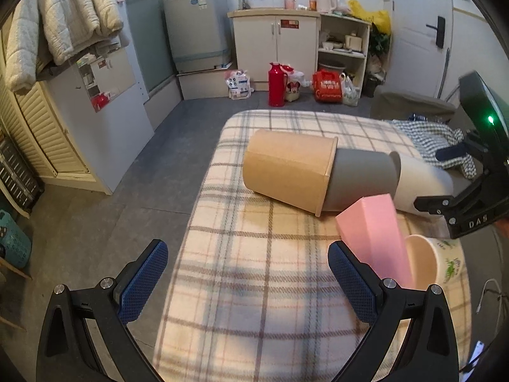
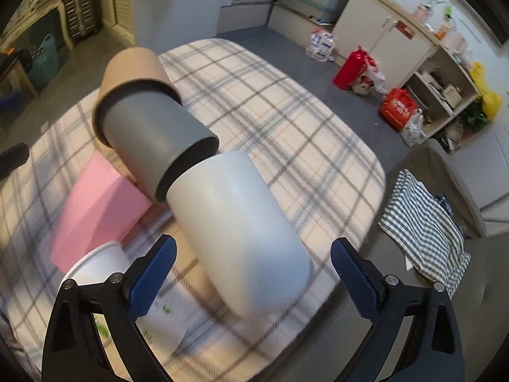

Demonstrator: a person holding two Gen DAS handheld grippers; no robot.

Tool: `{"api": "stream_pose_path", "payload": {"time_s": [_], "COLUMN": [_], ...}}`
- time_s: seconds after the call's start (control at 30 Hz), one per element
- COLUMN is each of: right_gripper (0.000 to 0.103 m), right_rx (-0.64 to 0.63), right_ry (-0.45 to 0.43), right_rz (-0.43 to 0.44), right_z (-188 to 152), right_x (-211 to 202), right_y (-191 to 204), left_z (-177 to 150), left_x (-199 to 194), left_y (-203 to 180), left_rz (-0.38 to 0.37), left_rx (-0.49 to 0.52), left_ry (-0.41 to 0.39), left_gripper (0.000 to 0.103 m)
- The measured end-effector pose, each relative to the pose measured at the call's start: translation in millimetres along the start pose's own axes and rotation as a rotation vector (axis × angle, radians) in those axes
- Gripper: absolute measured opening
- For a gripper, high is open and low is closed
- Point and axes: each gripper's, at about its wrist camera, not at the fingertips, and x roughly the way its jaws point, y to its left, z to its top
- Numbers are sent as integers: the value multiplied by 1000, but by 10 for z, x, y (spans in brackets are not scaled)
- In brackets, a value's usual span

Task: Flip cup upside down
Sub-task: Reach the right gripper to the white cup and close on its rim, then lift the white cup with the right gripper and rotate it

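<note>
On the plaid table (image 1: 254,270) three nested cups, brown (image 1: 286,172), grey (image 1: 362,175) and white (image 2: 238,235), lie sideways, the white one between the right gripper's (image 2: 253,273) spread fingers, while the left gripper (image 1: 248,283) gapes empty nearby.

A lived-in home, a single room serving for washing, cooking and storage. At 12 o'clock a washing machine (image 1: 197,28) stands beside a sink cabinet (image 1: 275,47) with a tap, and open shelves (image 1: 343,47) hold dishes. On the floor by the cabinet sit a red thermos (image 1: 277,84) and shopping bags (image 1: 329,86). At 10 o'clock a quilt (image 1: 57,22) hangs over a louvred wardrobe (image 1: 41,133). A door (image 1: 420,31) closes the room at 2 o'clock. A plaid cloth (image 1: 254,270) covers the surface.
</note>
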Motion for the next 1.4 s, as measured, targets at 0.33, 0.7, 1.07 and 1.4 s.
{"api": "stream_pose_path", "payload": {"time_s": [0.33,0.7,1.07,1.4], "right_gripper": [88,78,75,75], "right_rx": [6,255,375,626], "right_ry": [77,-4,-88,36], "right_rz": [43,-26,-59,154], "right_z": [82,-277,-821,-1222], "right_x": [250,-696,-1983,-1604], "right_y": [40,-94,720,1881], "left_z": [23,33,-227,-780], "left_x": [120,-431,-1254,-1389], "left_y": [-51,-55,84,461], "left_rz": [-4,-29,-92,-97], "left_rx": [4,7,12,-45], "left_ry": [23,-62,-203,-201], "left_gripper": [103,103,103,103]}}
